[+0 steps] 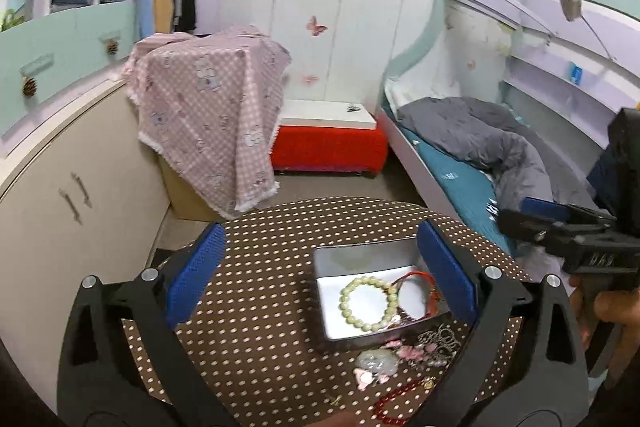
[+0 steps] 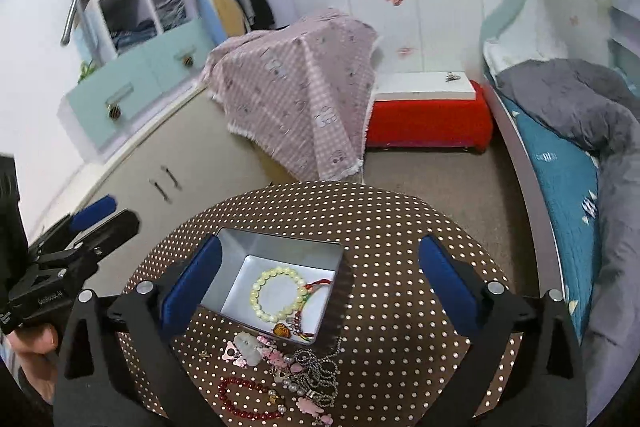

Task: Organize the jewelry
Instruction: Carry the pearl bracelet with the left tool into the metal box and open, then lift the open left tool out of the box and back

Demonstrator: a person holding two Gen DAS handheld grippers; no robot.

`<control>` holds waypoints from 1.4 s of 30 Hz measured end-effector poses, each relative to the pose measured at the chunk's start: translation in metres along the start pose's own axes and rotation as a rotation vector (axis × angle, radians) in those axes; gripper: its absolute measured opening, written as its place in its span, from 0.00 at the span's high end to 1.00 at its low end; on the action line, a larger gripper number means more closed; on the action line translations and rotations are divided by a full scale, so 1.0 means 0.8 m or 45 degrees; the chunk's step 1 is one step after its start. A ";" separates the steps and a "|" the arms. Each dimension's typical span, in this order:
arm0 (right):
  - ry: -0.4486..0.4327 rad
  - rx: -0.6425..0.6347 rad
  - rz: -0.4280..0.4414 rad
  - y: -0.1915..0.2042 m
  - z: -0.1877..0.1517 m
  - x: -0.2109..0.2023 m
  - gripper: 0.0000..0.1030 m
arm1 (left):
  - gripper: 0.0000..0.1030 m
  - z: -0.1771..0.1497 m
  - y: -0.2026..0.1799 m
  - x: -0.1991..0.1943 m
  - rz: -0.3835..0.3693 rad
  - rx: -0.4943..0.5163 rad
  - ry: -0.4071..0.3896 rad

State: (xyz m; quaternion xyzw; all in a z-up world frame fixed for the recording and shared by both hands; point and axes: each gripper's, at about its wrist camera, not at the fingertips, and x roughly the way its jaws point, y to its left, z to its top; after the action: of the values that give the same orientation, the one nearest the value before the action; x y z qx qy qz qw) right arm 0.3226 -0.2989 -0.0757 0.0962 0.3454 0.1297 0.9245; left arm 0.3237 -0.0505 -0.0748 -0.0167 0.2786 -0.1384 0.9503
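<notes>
Two hand-held grippers hover above a round table (image 2: 400, 267) covered in brown polka-dot cloth, both with blue-padded jaws spread wide and holding nothing. In the left wrist view the left gripper (image 1: 320, 267) frames an open metal tin (image 1: 360, 255), a rectangle whose long axis runs roughly left to right across the table, slightly skewed. Inside it a pale green bead bracelet (image 2: 276, 293) lies flat, with a red cord bracelet (image 1: 416, 291) touching it on the right. Just near of the tin sits a loose heap: a silver ball chain (image 2: 316, 371), pink charm pieces (image 2: 276, 347) and a dark red bead bracelet (image 2: 244, 399). The right gripper (image 2: 316, 283) hangs over the tin's right half, the tin's left end just beside its left finger.
</notes>
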 end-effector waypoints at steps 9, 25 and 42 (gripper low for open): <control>-0.094 0.017 -0.057 0.001 -0.013 -0.043 0.08 | 0.08 -0.015 0.017 -0.048 0.076 -0.026 -0.049; -0.144 -0.059 -0.098 0.020 -0.043 -0.086 0.08 | 0.08 -0.059 0.010 -0.073 0.104 0.041 -0.039; 0.062 -0.009 -0.131 -0.003 -0.127 -0.056 0.08 | 0.08 -0.132 -0.001 -0.035 0.075 0.063 0.163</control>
State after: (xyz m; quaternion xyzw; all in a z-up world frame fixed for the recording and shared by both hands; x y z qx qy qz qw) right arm 0.2231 -0.3058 -0.1244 0.0719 0.3717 0.0853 0.9216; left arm 0.2443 -0.0388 -0.1494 0.0236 0.3357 -0.1181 0.9343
